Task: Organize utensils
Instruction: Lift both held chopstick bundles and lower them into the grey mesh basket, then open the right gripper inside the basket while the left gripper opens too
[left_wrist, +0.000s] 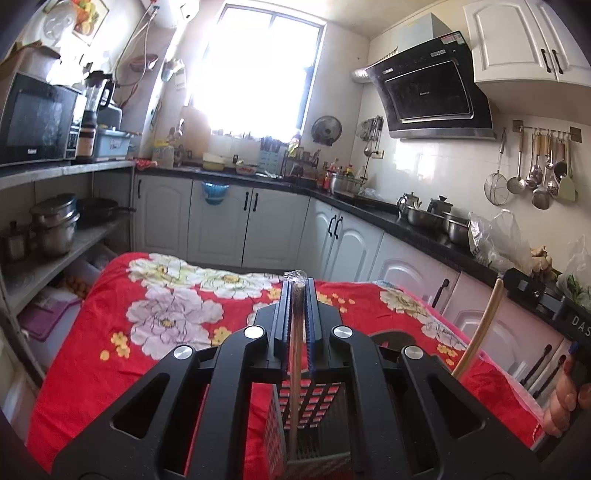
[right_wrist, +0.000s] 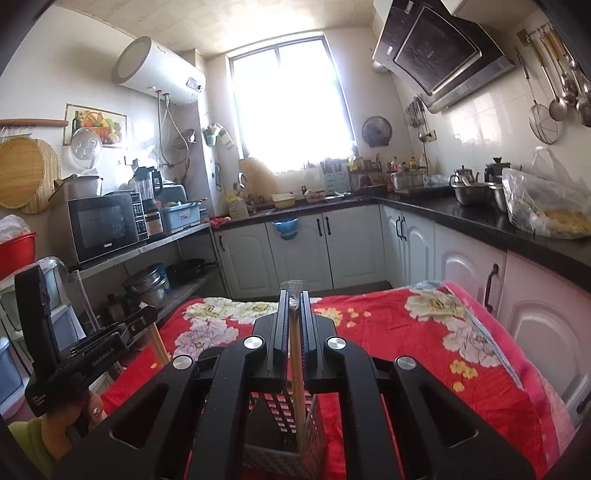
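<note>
Nearest the left wrist camera, the left tool (left_wrist: 298, 295) had its jaws drawn narrow on a thin pale wooden utensil (left_wrist: 295, 373), probably chopsticks. Its clear-wrapped tip stood up just past the fingertips (left_wrist: 284, 299), and its lower end dropped into the perforated metal holder (left_wrist: 310, 424). The holder stood directly below the tool on the red floral cloth (left_wrist: 155, 302) that covered the counter.

Nearest the right wrist camera, the right tool (right_wrist: 294, 300) was likewise narrowed on a wooden stick (right_wrist: 297, 380). A wrapped end showed above its fingertips (right_wrist: 283, 301), and the shaft ran down into the same holder (right_wrist: 288, 417). Whether the stick touched the holder's floor could not be told.

At the right edge of the left view, the person's right hand (left_wrist: 563, 402) gripped the other tool's handle, and a second wooden stick (left_wrist: 478, 332) slanted beside it. At the left of the right view, the left hand (right_wrist: 86, 406) held its handle near the counter's left edge.

Farther off, white cabinets (right_wrist: 343, 240) carried a black worktop (right_wrist: 461, 218) along the far and right walls. A microwave (right_wrist: 107, 225) sat on a shelf at the left. A range hood (left_wrist: 432, 92) hung high on the right, and ladles on a rail (left_wrist: 543, 173) hung beside it. A bright window (right_wrist: 291, 99) filled the far wall.
</note>
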